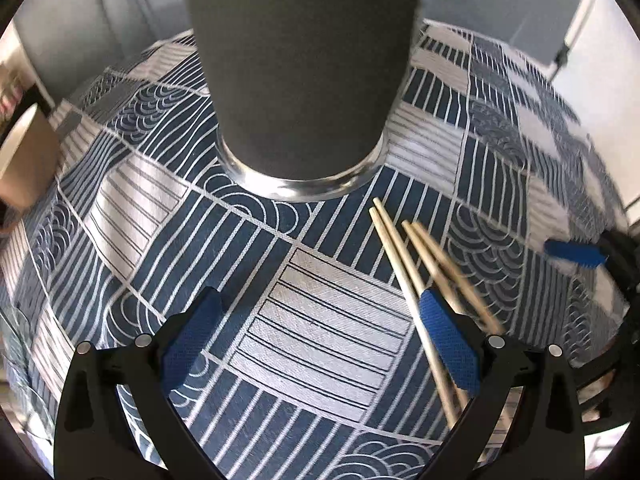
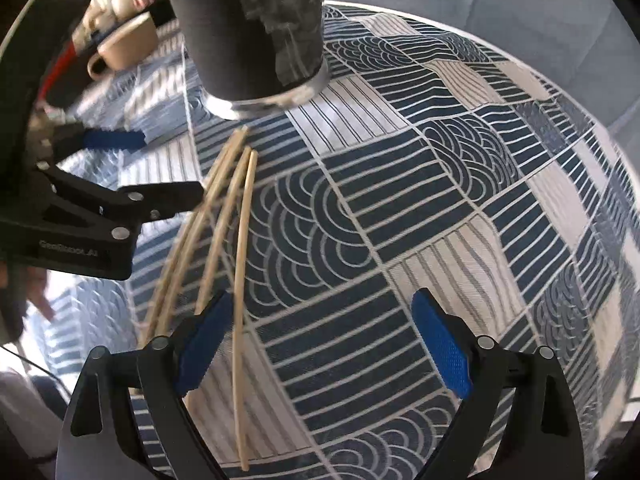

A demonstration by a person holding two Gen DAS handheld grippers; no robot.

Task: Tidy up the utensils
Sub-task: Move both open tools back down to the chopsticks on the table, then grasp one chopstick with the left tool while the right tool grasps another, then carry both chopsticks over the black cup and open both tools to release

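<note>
Here, four pale wooden chopsticks lie on the blue-and-white patterned tablecloth, fanned slightly, their tips pointing toward the base of a tall dark grey cup that stands upright on the cloth just beyond them. In the right wrist view the same chopsticks run from near the cup, whose foot is a shiny metal ring, back toward the camera, passing under and beside the left finger of the right gripper; the outermost stick lies just inside that finger, the other three outside it. The right gripper's jaws stand wide apart with nothing between the blue pads but cloth and that one stick, and it is not clear that any pad touches wood. The left gripper is likewise spread wide, over a pale striped patch of the cloth; the chopsticks cross behind its right finger, and whether they touch it cannot be told. Each gripper shows at the edge of the other's view, the left one as black links and a blue pad to the left of the sticks. Further off, a beige mug sits on the cloth to the left of the cup, with blurred small items behind it.
</note>
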